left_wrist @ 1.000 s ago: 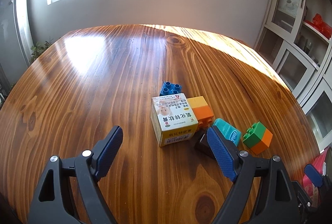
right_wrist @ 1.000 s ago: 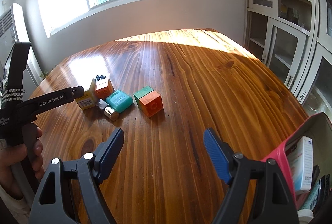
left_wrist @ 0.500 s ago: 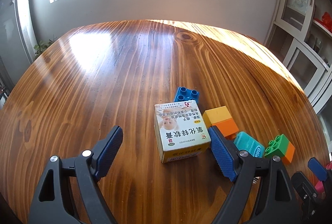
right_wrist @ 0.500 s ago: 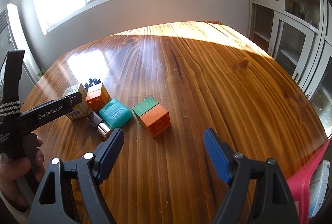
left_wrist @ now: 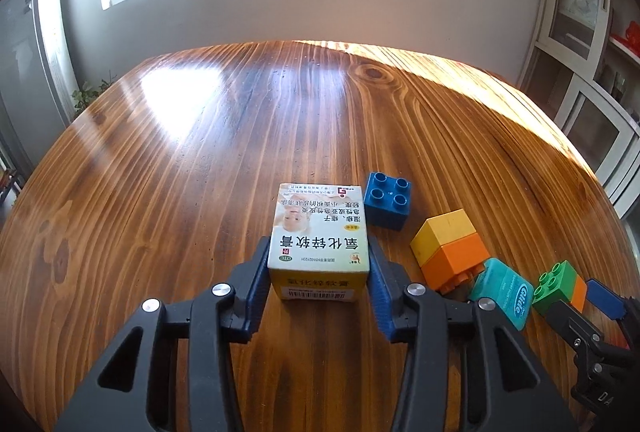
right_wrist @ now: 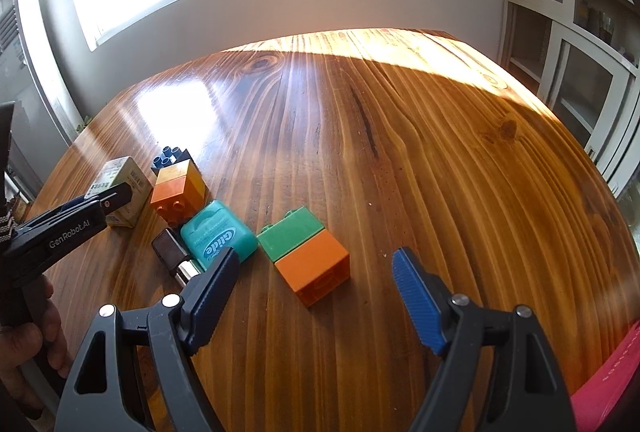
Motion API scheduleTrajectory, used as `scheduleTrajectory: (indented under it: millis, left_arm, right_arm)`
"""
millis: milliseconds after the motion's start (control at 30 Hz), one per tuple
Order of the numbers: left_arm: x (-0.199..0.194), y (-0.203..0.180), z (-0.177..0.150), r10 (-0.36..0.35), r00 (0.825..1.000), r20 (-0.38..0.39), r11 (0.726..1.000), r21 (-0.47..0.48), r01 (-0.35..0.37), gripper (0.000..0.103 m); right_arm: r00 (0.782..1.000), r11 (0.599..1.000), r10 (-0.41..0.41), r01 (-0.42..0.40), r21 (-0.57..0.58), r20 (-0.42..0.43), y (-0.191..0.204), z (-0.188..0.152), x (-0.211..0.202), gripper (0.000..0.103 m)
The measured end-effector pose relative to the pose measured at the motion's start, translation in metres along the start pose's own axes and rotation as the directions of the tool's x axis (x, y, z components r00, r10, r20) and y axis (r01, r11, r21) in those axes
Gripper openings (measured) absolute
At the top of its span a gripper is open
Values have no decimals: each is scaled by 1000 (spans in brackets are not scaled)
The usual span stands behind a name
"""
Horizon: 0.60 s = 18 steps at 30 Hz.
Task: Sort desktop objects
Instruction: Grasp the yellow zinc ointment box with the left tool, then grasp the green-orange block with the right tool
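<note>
My left gripper (left_wrist: 319,272) has just been closing, and now its two blue pads (left_wrist: 259,282) stand against both sides of the ointment box (left_wrist: 318,238), which sits upright on the wooden table (left_wrist: 200,172) with its printed face up. The pads seem to touch the cardboard on the left and on the right, so I hold the box between them. From the box, a blue brick (left_wrist: 387,200) stands at about 1 o'clock, just beside its far corner but apart from it. At 3 o'clock lies a yellow and orange brick (left_wrist: 448,246) on its side. Farther toward 4 o'clock lies a teal floss case (left_wrist: 505,292) with the word Glide on it, and just beside it a green and orange brick (left_wrist: 558,286). My right gripper (right_wrist: 316,272) is wide open with nothing between its fingers. In its own view the green and orange brick (right_wrist: 306,254) lies on the table just ahead of the gap, at 12 o'clock, and it does not touch any pad. At 10 o'clock from this brick the floss case (right_wrist: 218,234) lies, and a small dark tube with a shiny end (right_wrist: 174,256) touches it on the left side. A pink bag (right_wrist: 608,380) shows at the lower right edge, at about 4 o'clock.
</note>
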<state>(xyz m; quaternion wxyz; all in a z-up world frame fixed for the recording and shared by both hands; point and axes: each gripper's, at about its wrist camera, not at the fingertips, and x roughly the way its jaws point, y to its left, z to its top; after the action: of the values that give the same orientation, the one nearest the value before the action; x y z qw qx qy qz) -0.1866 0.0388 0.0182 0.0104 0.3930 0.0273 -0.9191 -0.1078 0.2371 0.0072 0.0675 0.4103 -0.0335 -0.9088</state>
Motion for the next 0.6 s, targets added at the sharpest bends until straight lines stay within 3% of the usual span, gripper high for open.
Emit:
scheduleTrajectory:
  millis: [67, 133, 200, 600]
  left_arm:
    - [0, 1, 1, -2, 1000, 3, 1000, -8, 2, 48]
    - [-2, 2, 1, 1, 1000, 13, 1000, -12, -1, 48]
    - [-7, 3, 2, 1, 1000, 27, 1000, -13, 0, 48]
    - [-27, -5, 4, -25, 998, 61, 1000, 3, 25, 48]
  right_arm:
    - [1000, 1000, 3, -3, -11, -5, 2, 2, 5, 80]
    - [1000, 1000, 5, -5, -29, -22, 5, 3, 11, 59]
    - [999, 999, 6, -8, -43, -36, 8, 1, 14, 52]
    - [1000, 1000, 23, -23, -13, 4, 10, -6, -13, 51]
